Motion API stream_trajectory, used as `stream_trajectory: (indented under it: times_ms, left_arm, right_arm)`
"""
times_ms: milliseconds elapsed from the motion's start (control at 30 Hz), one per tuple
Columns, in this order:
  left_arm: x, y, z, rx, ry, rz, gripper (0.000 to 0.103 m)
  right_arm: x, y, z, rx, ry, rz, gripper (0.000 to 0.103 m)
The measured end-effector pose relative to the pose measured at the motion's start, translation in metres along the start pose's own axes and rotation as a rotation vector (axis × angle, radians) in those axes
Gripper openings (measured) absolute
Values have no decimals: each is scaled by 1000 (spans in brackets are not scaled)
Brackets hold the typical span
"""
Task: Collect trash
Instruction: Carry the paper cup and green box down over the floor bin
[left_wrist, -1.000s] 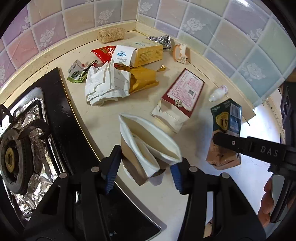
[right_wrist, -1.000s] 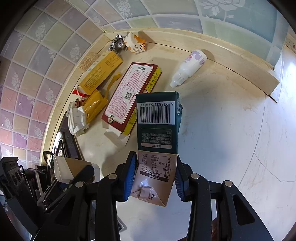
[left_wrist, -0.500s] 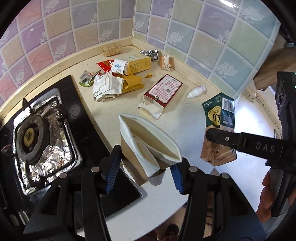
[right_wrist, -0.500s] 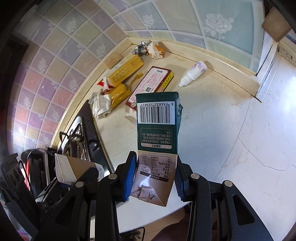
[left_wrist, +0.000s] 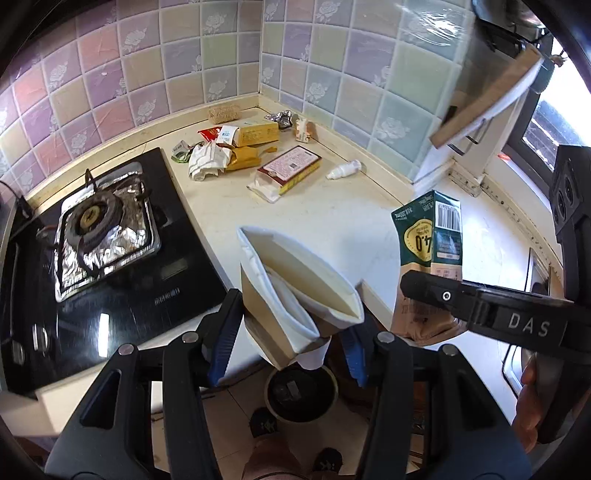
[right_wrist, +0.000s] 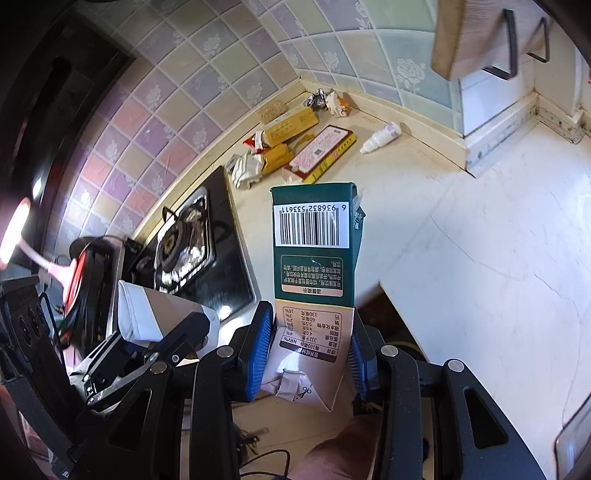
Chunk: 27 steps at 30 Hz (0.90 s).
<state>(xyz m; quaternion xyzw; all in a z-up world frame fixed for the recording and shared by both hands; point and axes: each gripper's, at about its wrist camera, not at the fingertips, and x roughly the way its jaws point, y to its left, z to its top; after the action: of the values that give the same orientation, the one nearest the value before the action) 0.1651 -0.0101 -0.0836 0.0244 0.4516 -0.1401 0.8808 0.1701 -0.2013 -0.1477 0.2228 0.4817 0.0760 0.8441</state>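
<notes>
My left gripper (left_wrist: 286, 338) is shut on a flattened white and brown paper cup (left_wrist: 295, 288), held past the counter's front edge above a round dark trash bin (left_wrist: 301, 395) on the floor. My right gripper (right_wrist: 308, 354) is shut on a green and tan milk carton (right_wrist: 314, 266), barcode up, also held off the counter edge. The carton (left_wrist: 430, 243) and right gripper show in the left wrist view; the cup (right_wrist: 155, 314) shows in the right wrist view. More trash lies in the far counter corner: a red box (left_wrist: 291, 168), a yellow box (left_wrist: 256, 133), crumpled white paper (left_wrist: 205, 162).
A gas stove (left_wrist: 99, 229) with foil under the burner sits at the left. A small white bottle (left_wrist: 345, 170), foil wrappers (left_wrist: 282, 118) and a straw-coloured scrubber (left_wrist: 223, 112) lie by the tiled wall. An open cabinet door (left_wrist: 484, 92) hangs at the upper right. The person's feet stand by the bin.
Both grippers have pulled back and up from the counter with their loads. The counter now looks farther away, and the floor and trash bin have come into view below the left gripper.
</notes>
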Motion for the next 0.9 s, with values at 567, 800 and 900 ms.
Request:
stream_trajectory:
  times_ms: [567,800,900]
  left_arm:
    - [-30,-55,-133,-12,112,31,48]
    - [6,-50,-170,-3,198,43,48]
    - [32,-44,-188,-6,244,35,48]
  right_arm:
    - [-26,-51,-143,-81,95,-2,38]
    - [14,-75,-190,-103,154,-60,38]
    - [40,-89,-211,-115,187,-87,38]
